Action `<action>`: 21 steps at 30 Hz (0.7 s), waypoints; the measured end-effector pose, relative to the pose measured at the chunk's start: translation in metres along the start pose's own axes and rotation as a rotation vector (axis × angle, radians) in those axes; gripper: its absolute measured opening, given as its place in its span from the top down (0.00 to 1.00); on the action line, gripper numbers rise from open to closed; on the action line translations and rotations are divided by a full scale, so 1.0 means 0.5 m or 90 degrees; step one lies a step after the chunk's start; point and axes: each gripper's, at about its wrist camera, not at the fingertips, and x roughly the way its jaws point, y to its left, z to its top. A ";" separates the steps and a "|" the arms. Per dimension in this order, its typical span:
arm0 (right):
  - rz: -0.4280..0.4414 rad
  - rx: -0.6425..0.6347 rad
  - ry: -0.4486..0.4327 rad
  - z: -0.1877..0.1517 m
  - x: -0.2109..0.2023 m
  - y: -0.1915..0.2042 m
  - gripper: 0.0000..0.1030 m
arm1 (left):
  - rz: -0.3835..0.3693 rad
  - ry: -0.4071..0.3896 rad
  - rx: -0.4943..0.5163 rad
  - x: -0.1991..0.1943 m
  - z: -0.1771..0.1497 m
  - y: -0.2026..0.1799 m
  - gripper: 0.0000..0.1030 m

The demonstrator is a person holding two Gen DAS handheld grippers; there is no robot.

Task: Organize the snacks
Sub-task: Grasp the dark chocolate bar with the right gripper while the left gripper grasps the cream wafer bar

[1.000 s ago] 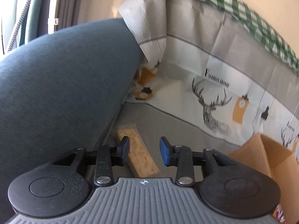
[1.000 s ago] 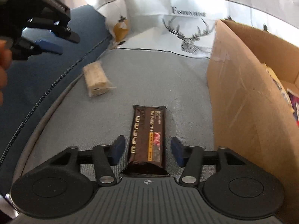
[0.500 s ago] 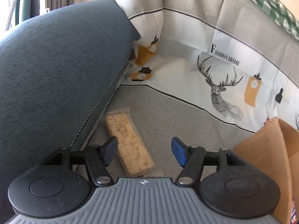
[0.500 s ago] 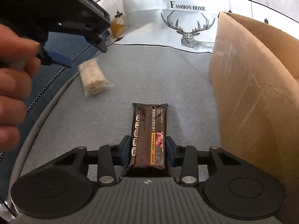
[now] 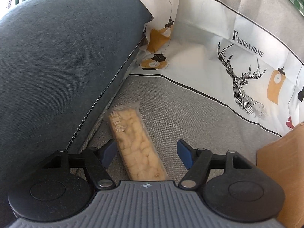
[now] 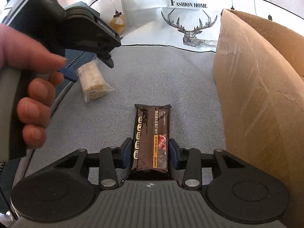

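- left gripper (image 5: 146,152) over the left edge of the grey seat cushion (image 5: 190,114), jaws spread and opening, pads clear of the wrapper.
- pale snack bar (image 5: 135,144) in a clear wrapper lying flat on the cushion between those jaws, closer to the left pad, slanted, far end toward the blue armrest (image 5: 57,66).
- seen from the right wrist: same pale snack bar (image 6: 93,79) near the cushion's left edge, under the left gripper (image 6: 89,70), held by a hand (image 6: 34,87).
- right gripper (image 6: 150,153) pinching the near end of a dark snack bar (image 6: 151,138), a blue pad against each long side, jaws easing open a little.
- dark bar lying lengthwise on the middle of the cushion, far end pointing toward the deer-print cloth (image 6: 190,28) at the back edge.
- cardboard box (image 6: 256,87) standing on the right side of the cushion, near wall just beside the dark bar, apart from it.
- box top open; contents cannot be told from here.
- corner of the same cardboard box (image 5: 285,171) at the right in the left wrist view.
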 end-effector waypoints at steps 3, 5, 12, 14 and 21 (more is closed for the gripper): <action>-0.004 -0.013 -0.002 -0.002 0.000 0.004 0.57 | 0.010 0.007 0.006 0.011 0.001 -0.007 0.27; -0.007 -0.019 -0.004 -0.002 0.001 0.005 0.57 | 0.016 0.012 0.010 0.019 0.001 -0.011 0.27; -0.013 -0.035 -0.011 -0.003 0.003 0.008 0.60 | 0.036 0.032 0.034 0.040 -0.004 -0.019 0.35; -0.011 -0.035 -0.013 -0.003 0.002 0.007 0.60 | 0.043 0.031 0.043 0.038 -0.007 -0.018 0.51; 0.008 -0.023 -0.020 -0.009 -0.013 -0.003 0.60 | 0.010 0.028 0.074 -0.026 -0.041 0.007 0.62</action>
